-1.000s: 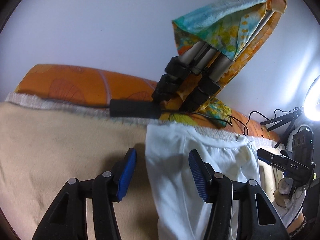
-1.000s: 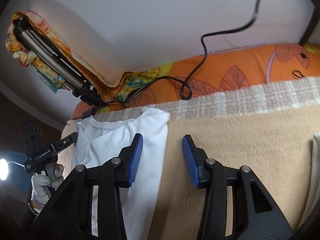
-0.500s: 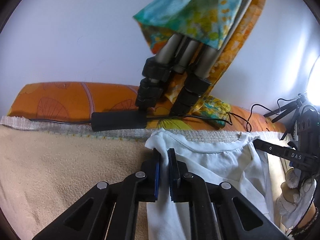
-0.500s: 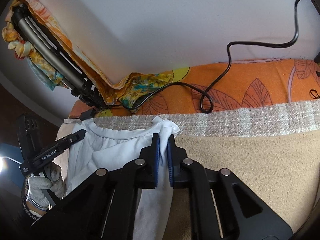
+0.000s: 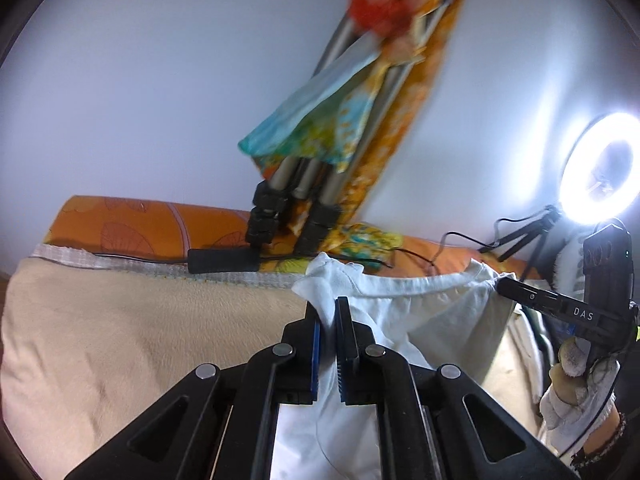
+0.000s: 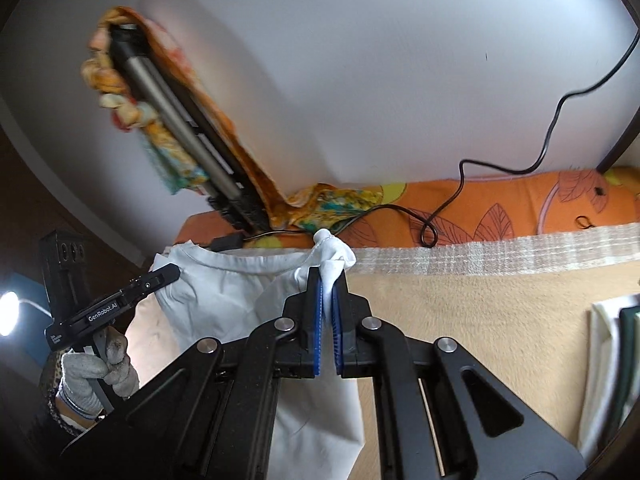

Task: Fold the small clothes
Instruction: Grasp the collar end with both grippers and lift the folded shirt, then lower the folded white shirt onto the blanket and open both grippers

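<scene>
A small white shirt [image 5: 420, 312] hangs between my two grippers above the beige blanket [image 5: 140, 332]. My left gripper [image 5: 328, 308] is shut on one top corner of the shirt. My right gripper [image 6: 328, 280] is shut on the other top corner, and the white shirt [image 6: 224, 300] stretches from it to the left gripper seen at the left of that view. The neckline sags between the two grips. The lower part of the shirt hangs down behind the jaws.
A tripod [image 5: 304, 184] draped in colourful cloth leans on the wall behind an orange pillow [image 5: 140, 224]. A lit ring light [image 5: 600, 180] stands at right. A black cable [image 6: 460, 216] runs over the pillow. Folded clothes [image 6: 608, 368] lie at right.
Both grippers closed on the shirt's top corners and lifted it off the blanket; the shirt is now stretched between them in the air.
</scene>
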### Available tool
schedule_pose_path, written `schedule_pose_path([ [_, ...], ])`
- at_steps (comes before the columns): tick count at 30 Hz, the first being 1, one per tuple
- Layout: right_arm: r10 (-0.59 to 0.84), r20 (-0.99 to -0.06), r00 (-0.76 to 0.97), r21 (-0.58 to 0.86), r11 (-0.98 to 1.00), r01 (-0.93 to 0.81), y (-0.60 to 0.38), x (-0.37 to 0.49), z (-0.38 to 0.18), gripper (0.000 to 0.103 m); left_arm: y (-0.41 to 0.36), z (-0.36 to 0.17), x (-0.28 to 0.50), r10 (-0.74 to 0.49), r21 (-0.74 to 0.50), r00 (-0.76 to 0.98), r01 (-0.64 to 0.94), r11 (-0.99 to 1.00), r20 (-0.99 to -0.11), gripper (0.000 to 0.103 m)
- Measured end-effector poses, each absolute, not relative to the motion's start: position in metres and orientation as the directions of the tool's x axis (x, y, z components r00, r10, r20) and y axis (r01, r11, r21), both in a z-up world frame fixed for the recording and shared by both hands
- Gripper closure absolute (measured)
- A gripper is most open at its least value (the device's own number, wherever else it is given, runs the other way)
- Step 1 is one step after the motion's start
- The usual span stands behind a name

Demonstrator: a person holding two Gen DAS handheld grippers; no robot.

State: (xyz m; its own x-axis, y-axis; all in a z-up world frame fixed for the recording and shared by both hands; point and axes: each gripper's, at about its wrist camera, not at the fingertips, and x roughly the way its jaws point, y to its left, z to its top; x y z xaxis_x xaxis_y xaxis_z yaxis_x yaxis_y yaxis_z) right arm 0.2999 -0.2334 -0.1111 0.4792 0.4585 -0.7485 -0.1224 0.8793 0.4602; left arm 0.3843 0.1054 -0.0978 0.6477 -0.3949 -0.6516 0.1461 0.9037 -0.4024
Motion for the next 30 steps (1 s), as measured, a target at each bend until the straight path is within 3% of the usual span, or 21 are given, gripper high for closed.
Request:
schedule_pose_path([
  [15, 0.460, -0.722, 0.518, 0.421, 0.885, -0.200, -0.219, 0.190, -0.029, 0.098, 0.101, -0.048, 0.269, -0.404, -0.365, 0.675, 0.208, 0.907, -0.618, 0.100],
  [30, 0.386, -0.796, 0.467, 0.280, 0.918, -0.282, -0.189, 0.039, -0.053, 0.098, 0.105, -0.091, 0.128, -0.417, -0.362, 0.633, 0.223, 0.905, -0.652, 0.099],
])
